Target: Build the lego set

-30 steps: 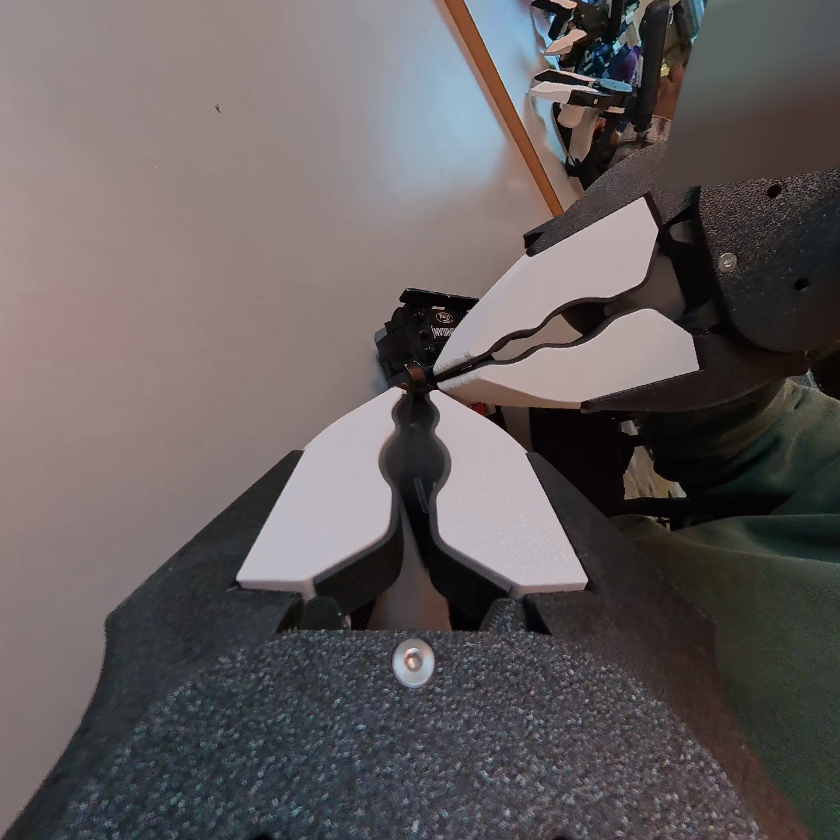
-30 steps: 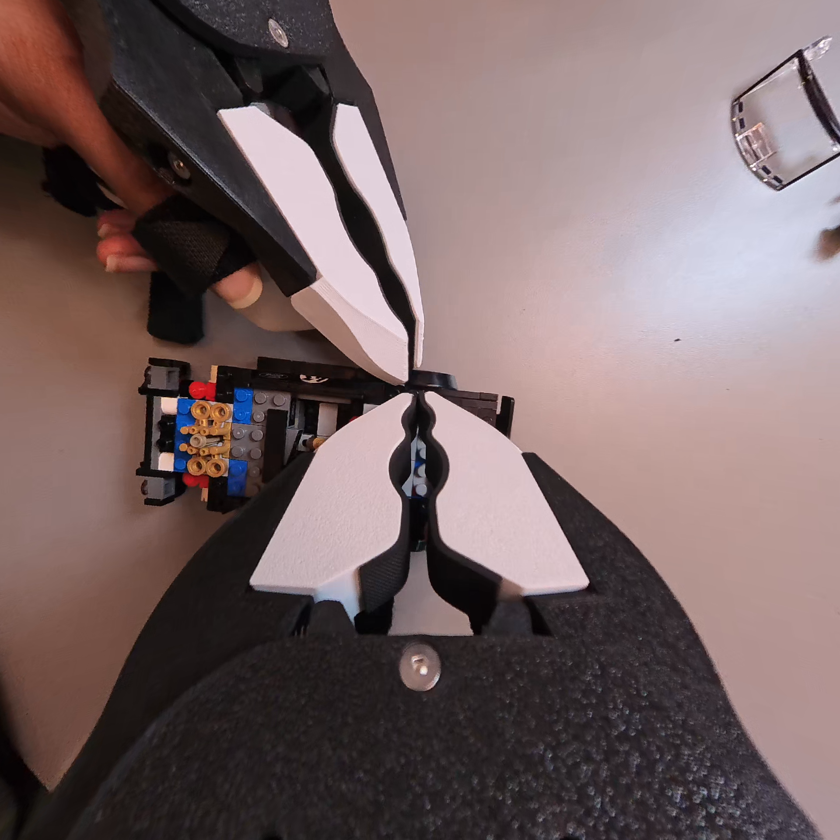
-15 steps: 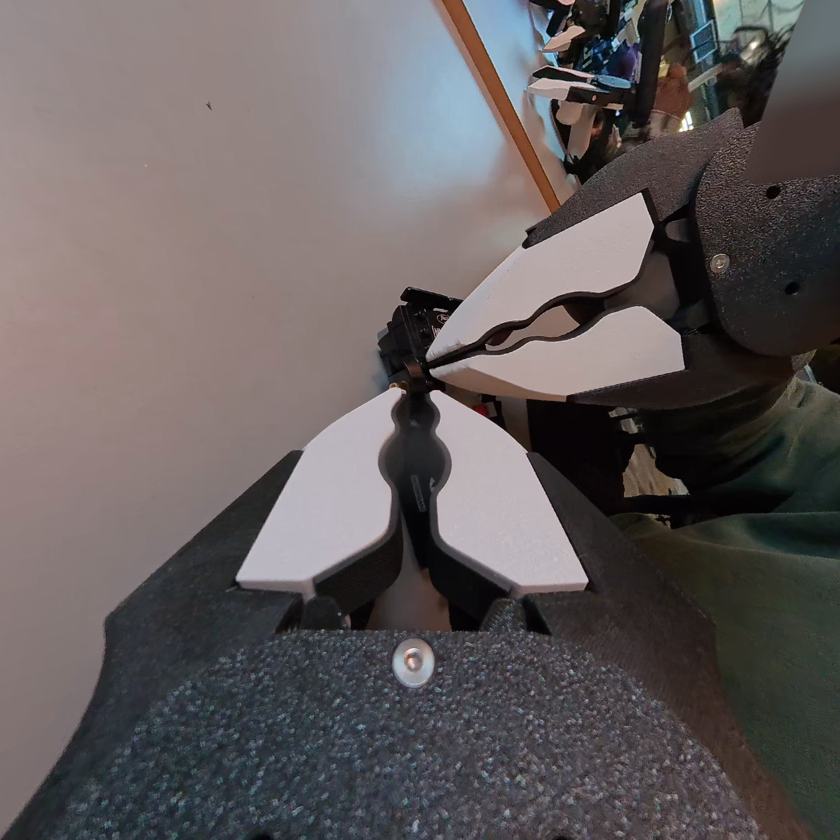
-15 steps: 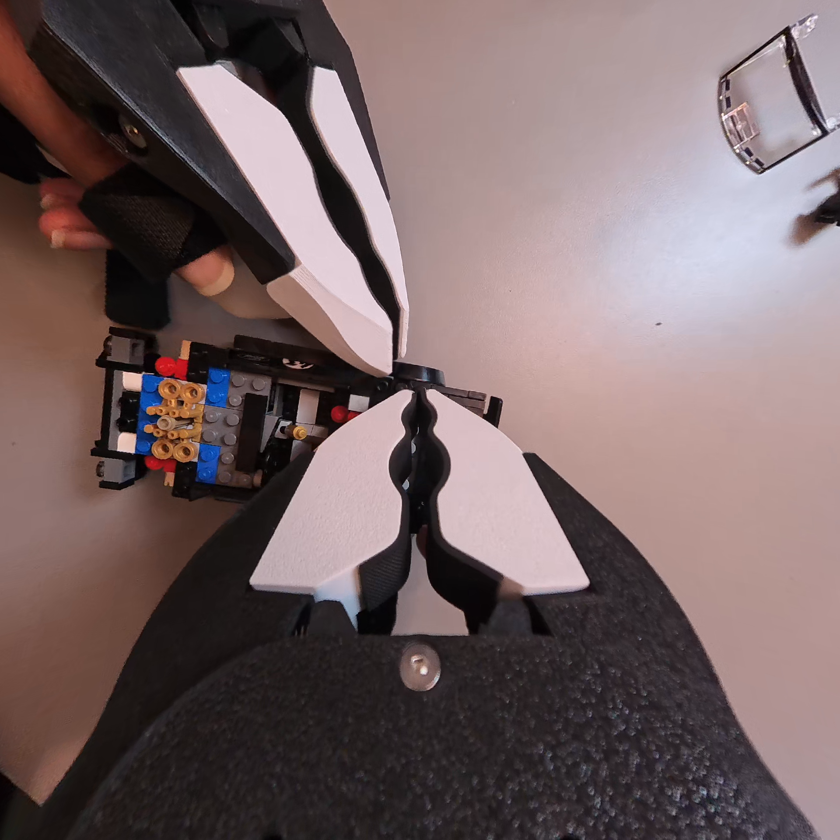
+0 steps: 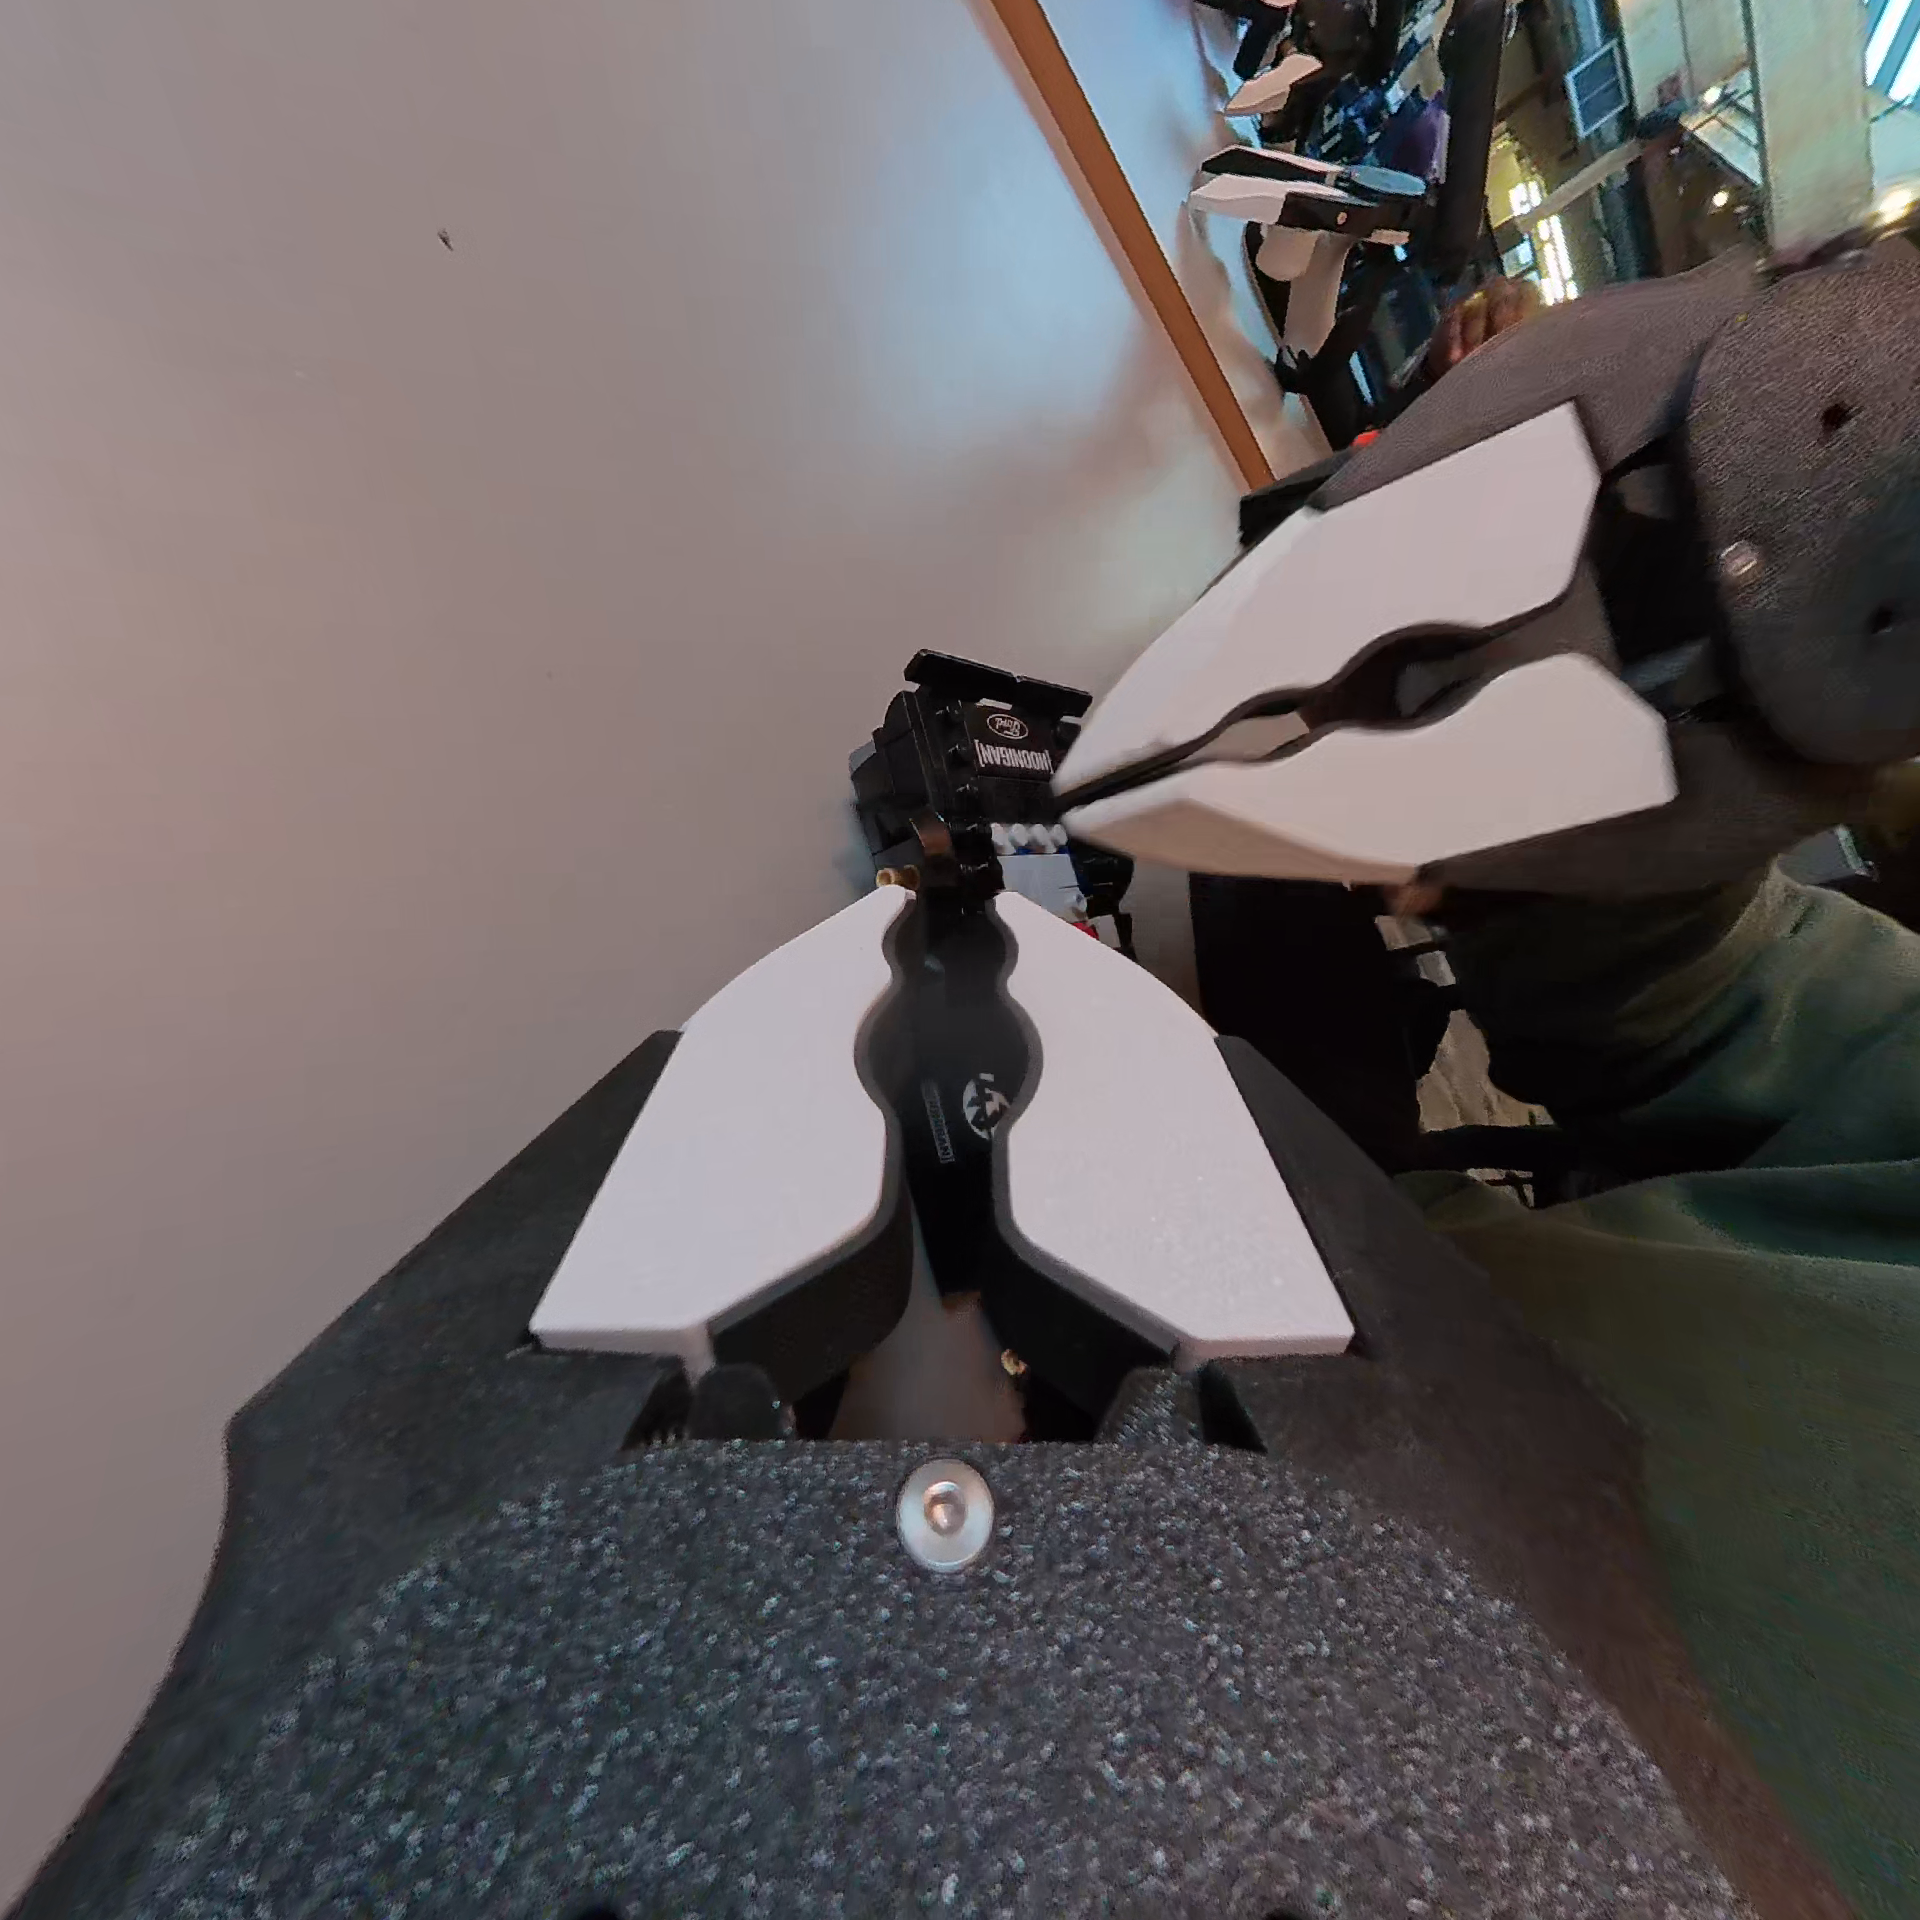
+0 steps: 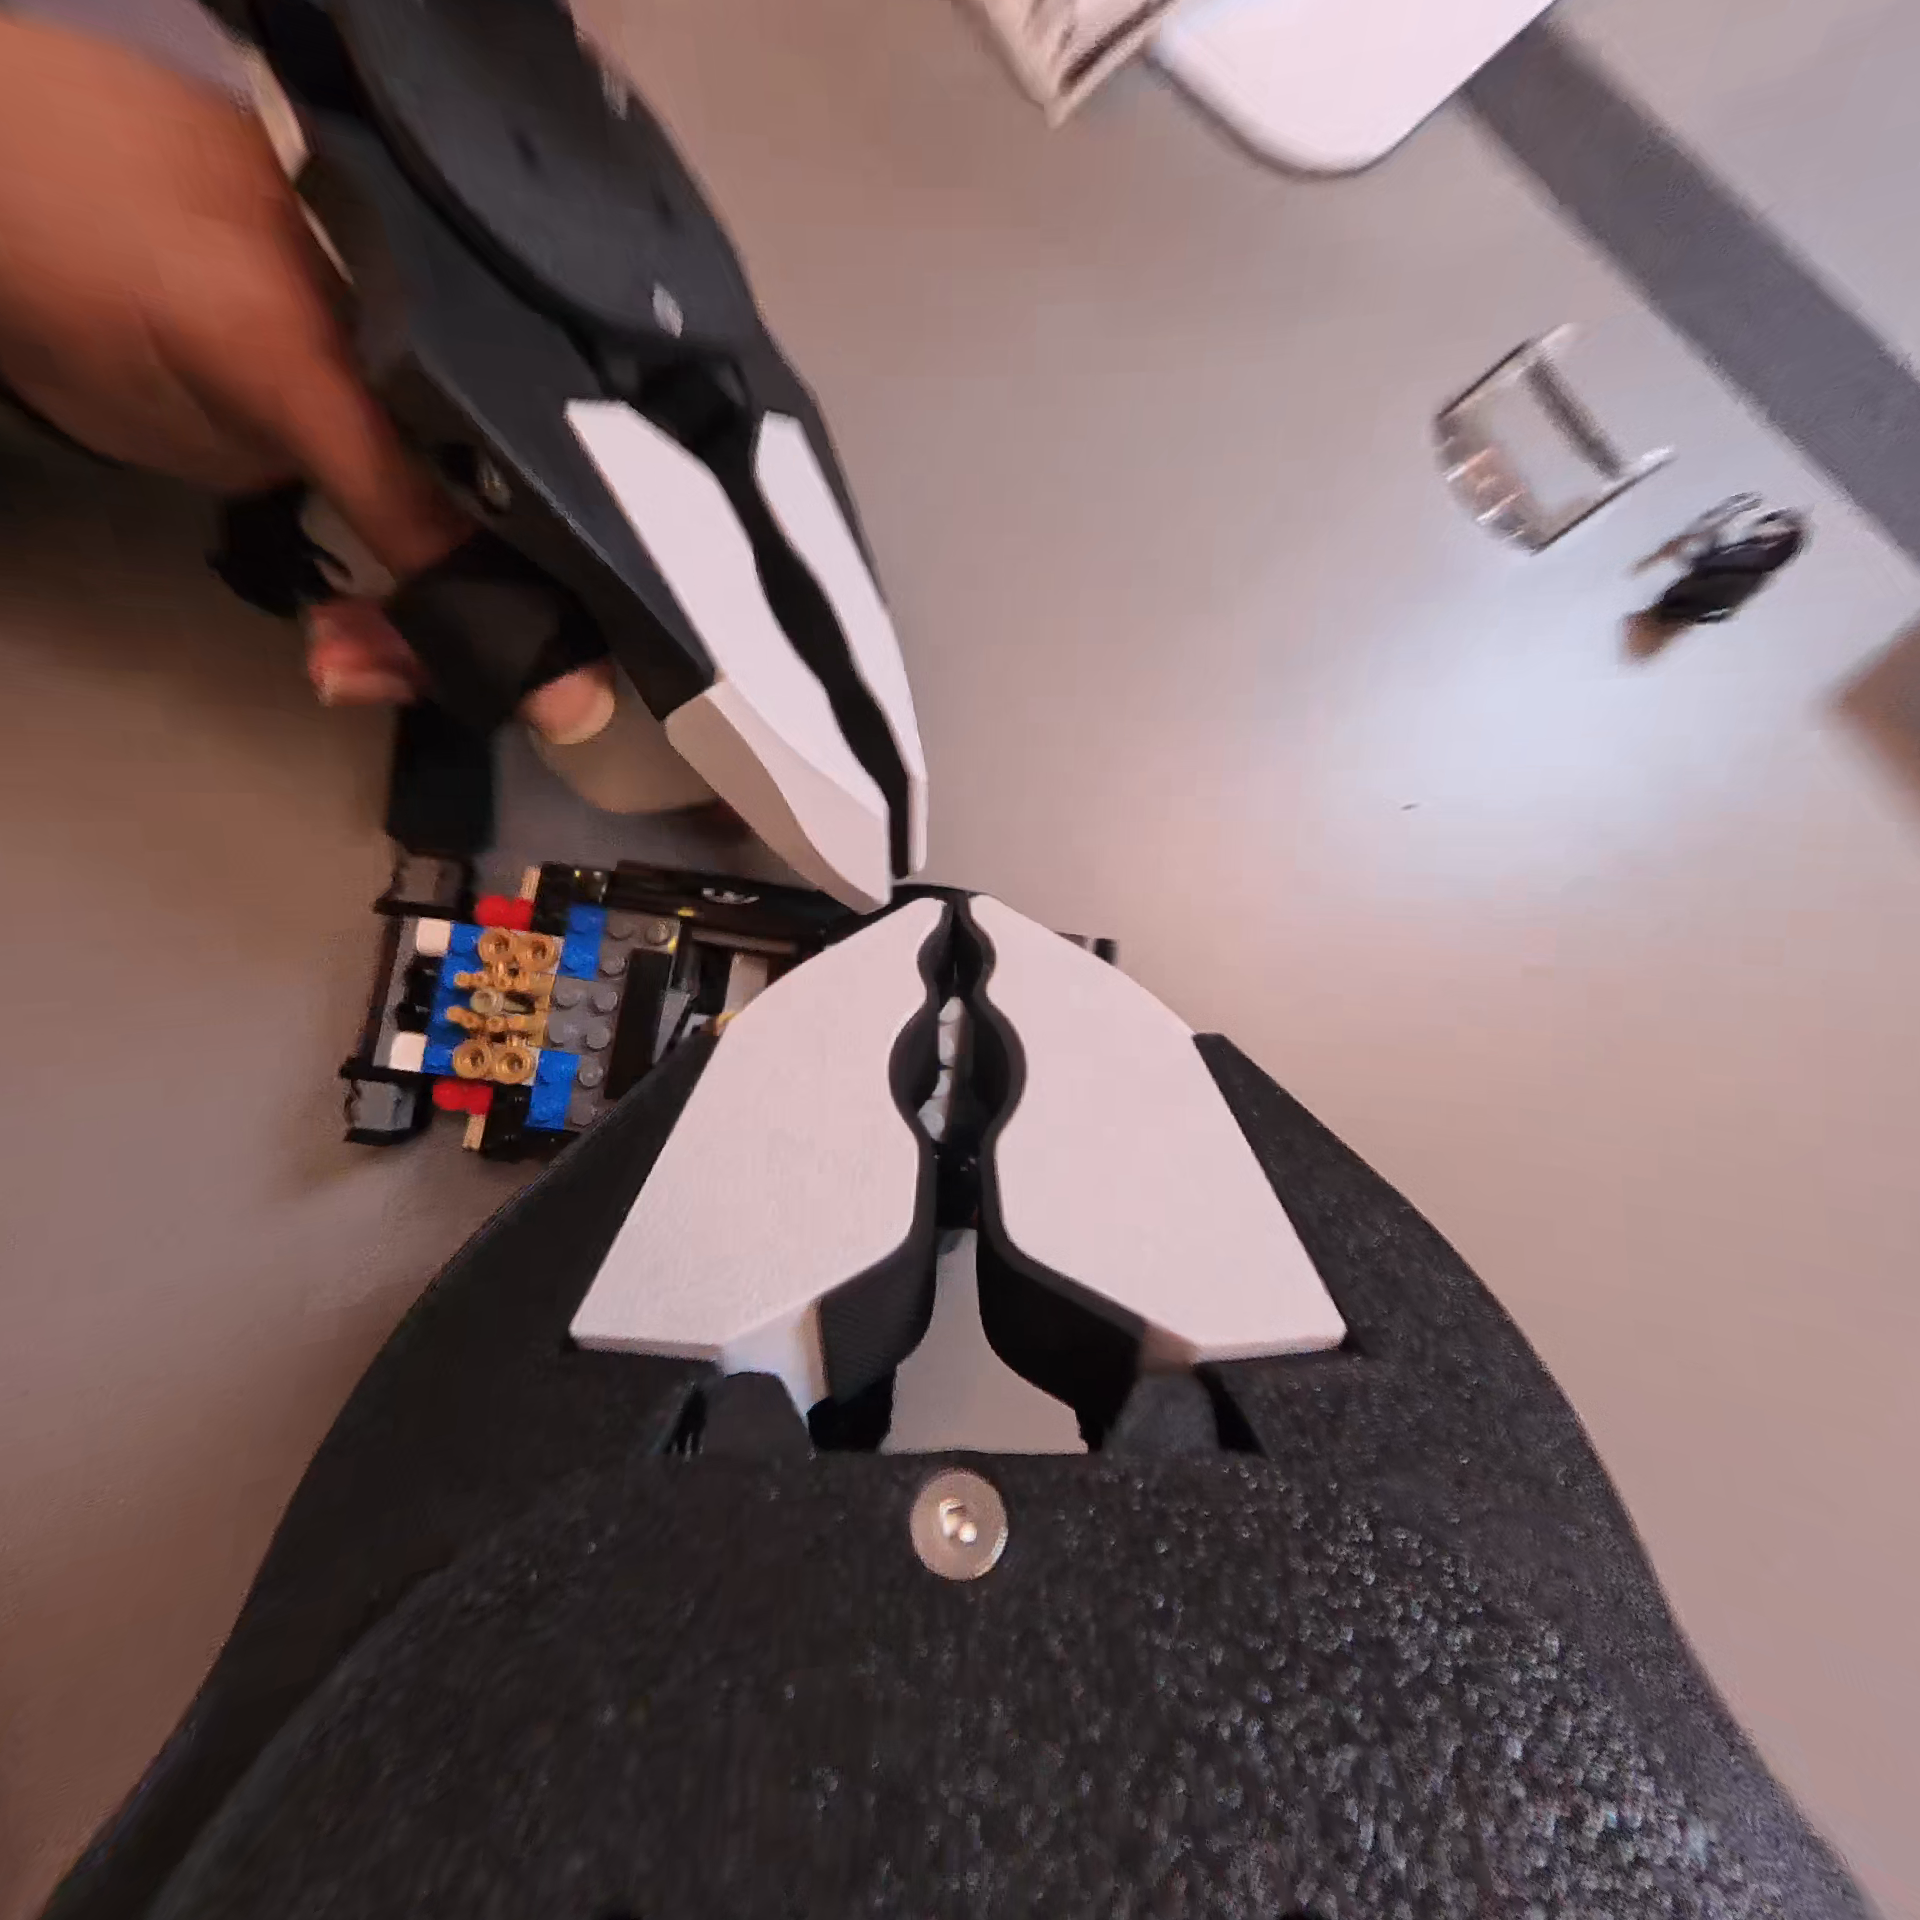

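Left wrist view: the left gripper (image 5: 951,894) has its fingers pinching a thin black lego piece (image 5: 961,1132) that runs back between them. The right gripper (image 5: 1065,800) enters from the right, fingers pressed together, tips touching the black end of the lego car (image 5: 966,748) on the table (image 5: 416,623).

Right wrist view: the right gripper (image 6: 951,914) and left gripper (image 6: 899,873) meet tip to tip over the car's right end; its blue, gold and grey studs (image 6: 509,1013) lie left. A clear curved piece (image 6: 1527,457) sits far right, blurred.
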Motion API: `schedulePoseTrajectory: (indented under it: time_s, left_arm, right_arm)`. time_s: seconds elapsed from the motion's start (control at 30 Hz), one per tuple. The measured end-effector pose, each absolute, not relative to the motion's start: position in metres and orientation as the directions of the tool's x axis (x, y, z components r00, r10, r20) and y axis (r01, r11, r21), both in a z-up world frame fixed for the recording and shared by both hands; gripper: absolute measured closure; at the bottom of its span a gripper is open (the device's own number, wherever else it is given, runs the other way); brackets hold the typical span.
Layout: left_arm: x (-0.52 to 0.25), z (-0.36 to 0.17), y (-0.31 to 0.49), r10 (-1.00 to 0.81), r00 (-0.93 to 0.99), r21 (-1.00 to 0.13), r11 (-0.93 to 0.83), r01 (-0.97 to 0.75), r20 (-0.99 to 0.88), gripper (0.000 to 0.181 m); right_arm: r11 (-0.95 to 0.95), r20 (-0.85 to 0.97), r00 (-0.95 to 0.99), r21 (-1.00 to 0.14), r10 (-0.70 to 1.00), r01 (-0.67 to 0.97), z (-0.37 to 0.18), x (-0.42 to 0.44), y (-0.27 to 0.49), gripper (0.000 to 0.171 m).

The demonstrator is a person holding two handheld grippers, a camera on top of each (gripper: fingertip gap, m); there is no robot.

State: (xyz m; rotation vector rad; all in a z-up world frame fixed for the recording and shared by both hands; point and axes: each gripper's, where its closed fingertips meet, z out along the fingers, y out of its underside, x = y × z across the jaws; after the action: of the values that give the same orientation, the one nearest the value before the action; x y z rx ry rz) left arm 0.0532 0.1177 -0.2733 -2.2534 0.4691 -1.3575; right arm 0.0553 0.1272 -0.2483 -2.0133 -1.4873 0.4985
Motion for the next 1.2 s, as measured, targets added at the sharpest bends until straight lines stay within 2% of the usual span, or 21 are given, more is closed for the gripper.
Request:
schedulePoseTrajectory:
  time_s: [0.07, 0.1, 0.17, 0.2, 0.33, 0.47, 0.57, 0.7, 0.87, 1.07, 1.2]
  left_arm:
    - [0.053, -0.271, 0.117, -0.515, 0.448, -0.551, -0.833, -0.057, 0.731, 0.168]
    - [0.053, -0.270, 0.115, -0.522, 0.446, -0.555, -0.829, -0.065, 0.727, 0.166]
    - [0.050, -0.264, 0.115, -0.542, 0.452, -0.580, -0.812, -0.066, 0.708, 0.163]
    - [0.049, -0.261, 0.115, -0.554, 0.455, -0.592, -0.803, -0.069, 0.697, 0.162]
    - [0.047, -0.251, 0.100, -0.617, 0.459, -0.636, -0.760, -0.135, 0.639, 0.152]
    - [0.045, -0.251, 0.070, -0.717, 0.478, -0.680, -0.674, -0.288, 0.508, 0.143]
    - [0.039, -0.258, 0.048, -0.789, 0.511, -0.699, -0.576, -0.424, 0.341, 0.134]
    - [0.026, -0.258, 0.034, -0.786, 0.570, -0.711, -0.541, -0.449, 0.239, 0.124]
    - [0.009, -0.267, 0.017, -0.781, 0.623, -0.683, -0.475, -0.554, 0.038, 0.097]
    - [0.011, -0.278, -0.003, -0.795, 0.601, -0.641, -0.419, -0.643, -0.084, 0.085]
    - [0.018, -0.280, -0.020, -0.816, 0.576, -0.623, -0.426, -0.656, -0.049, 0.086]
  right_arm:
    - [-0.212, 0.061, 0.359, -0.710, 0.931, 0.671, -0.232, 0.065, 0.137, 0.170]
    - [-0.223, 0.053, 0.379, -0.730, 0.924, 0.646, -0.228, 0.071, 0.140, 0.130]
    - [-0.296, -0.024, 0.399, -0.712, 0.917, 0.637, -0.234, 0.088, 0.139, 0.105]
    - [-0.328, -0.060, 0.414, -0.718, 0.908, 0.614, -0.237, 0.094, 0.138, 0.102]
    - [-0.425, -0.195, 0.424, -0.713, 0.884, 0.558, -0.253, 0.111, 0.129, 0.105]
    - [-0.462, -0.277, 0.389, -0.696, 0.879, 0.549, -0.265, 0.112, 0.121, 0.110]
    - [-0.446, -0.293, 0.343, -0.686, 0.893, 0.575, -0.272, 0.104, 0.115, 0.112]
    - [-0.420, -0.270, 0.325, -0.661, 0.906, 0.622, -0.279, 0.096, 0.104, 0.116]
    - [-0.427, -0.259, 0.343, -0.627, 0.903, 0.652, -0.283, 0.090, 0.079, 0.122]
    - [-0.400, -0.282, 0.284, -0.613, 0.916, 0.681, -0.282, 0.084, 0.038, 0.122]
    - [-0.413, -0.289, 0.296, -0.627, 0.911, 0.661, -0.280, 0.086, 0.028, 0.124]
